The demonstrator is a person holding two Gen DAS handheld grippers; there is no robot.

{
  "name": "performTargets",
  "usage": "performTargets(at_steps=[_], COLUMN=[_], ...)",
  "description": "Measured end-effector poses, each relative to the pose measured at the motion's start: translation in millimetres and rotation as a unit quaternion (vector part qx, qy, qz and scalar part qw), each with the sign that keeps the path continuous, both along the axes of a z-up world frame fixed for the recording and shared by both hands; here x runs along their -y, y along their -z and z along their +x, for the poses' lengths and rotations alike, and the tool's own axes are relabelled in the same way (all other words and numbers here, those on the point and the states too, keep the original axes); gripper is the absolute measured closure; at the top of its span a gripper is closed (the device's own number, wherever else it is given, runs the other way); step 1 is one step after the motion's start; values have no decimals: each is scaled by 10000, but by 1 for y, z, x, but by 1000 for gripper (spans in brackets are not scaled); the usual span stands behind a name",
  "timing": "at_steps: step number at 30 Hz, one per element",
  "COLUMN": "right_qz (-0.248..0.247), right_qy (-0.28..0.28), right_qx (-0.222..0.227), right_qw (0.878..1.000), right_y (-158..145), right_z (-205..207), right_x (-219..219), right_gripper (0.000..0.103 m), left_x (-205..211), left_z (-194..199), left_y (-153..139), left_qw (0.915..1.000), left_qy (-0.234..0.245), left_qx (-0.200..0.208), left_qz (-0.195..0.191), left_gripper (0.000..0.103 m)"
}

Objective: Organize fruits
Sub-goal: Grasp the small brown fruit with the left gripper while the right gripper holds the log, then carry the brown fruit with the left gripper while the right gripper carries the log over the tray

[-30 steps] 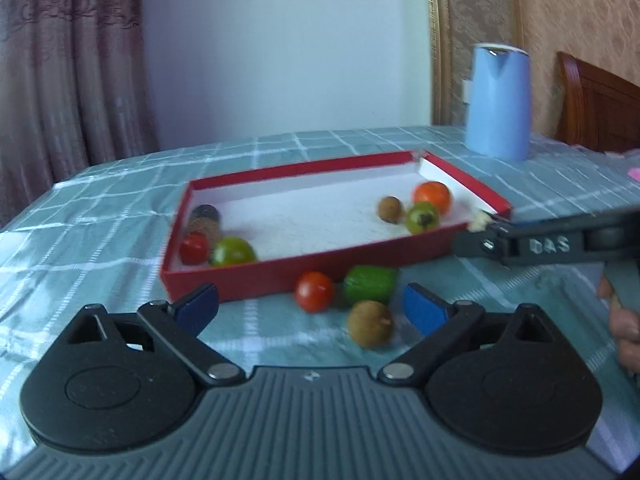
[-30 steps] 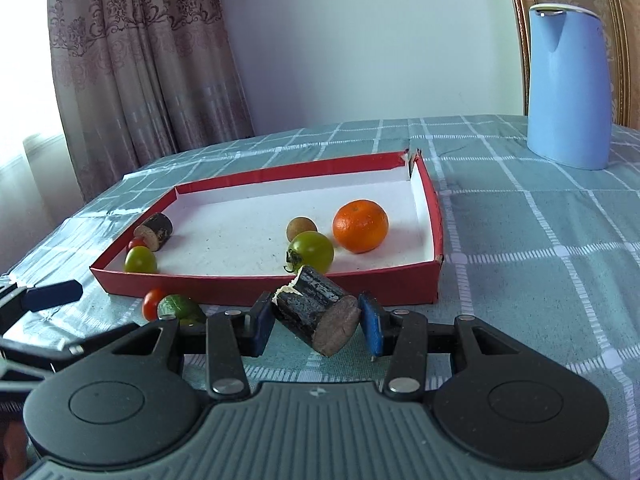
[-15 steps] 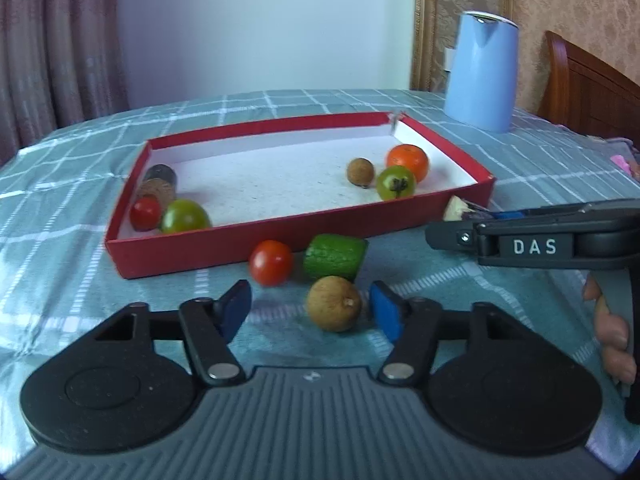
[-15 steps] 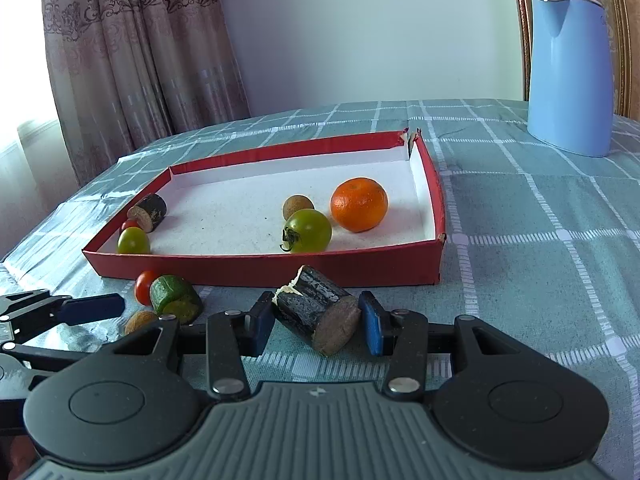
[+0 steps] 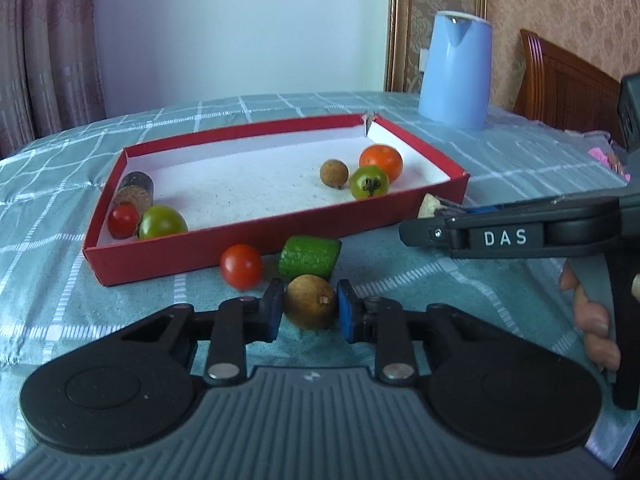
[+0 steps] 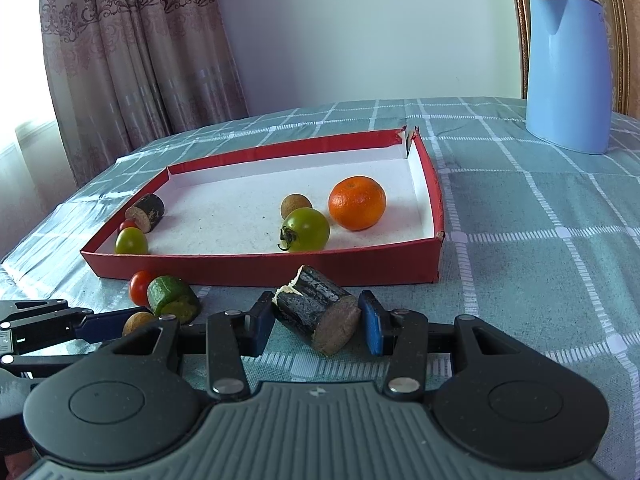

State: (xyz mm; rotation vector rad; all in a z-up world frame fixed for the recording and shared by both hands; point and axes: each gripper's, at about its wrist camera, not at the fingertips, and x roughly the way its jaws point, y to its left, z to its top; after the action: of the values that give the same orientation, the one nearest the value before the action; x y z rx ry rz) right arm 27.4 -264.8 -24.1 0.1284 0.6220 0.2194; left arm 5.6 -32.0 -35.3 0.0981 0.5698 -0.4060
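Observation:
My left gripper is shut on a brown longan on the tablecloth in front of the red tray. A red cherry tomato and a green cucumber piece lie just beyond it. My right gripper is shut on a dark sugarcane piece and holds it near the tray's front wall. The tray holds an orange, a green tomato, a longan, another dark cane piece, a small red tomato and a second green tomato.
A blue kettle stands at the back right of the checked tablecloth. A wooden chair stands beyond the table's right side. Curtains hang behind on the left.
My left gripper moved forward and closed on the brown longan. My right gripper kept its hold on the sugarcane piece and shifted only slightly.

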Motion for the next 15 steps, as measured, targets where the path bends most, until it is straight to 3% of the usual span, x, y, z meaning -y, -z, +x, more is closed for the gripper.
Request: performTargets(at_steps=[5,15], right_qz=[9,-21], right_qy=[48,59], right_qx=[103,202], right_qw=[9999,9998], right_y=[-2,-3], right_z=[-3,-6], right_x=[1,0], right_gripper=[59,59], left_x=[-13,-28], left_z=[-9,-1], left_y=[-10,-23], left_qw=[9993,9979], left_qy=[-49,-213], left_qx=[161,176], left_qz=[-329,-581], left_gripper=[78,78])
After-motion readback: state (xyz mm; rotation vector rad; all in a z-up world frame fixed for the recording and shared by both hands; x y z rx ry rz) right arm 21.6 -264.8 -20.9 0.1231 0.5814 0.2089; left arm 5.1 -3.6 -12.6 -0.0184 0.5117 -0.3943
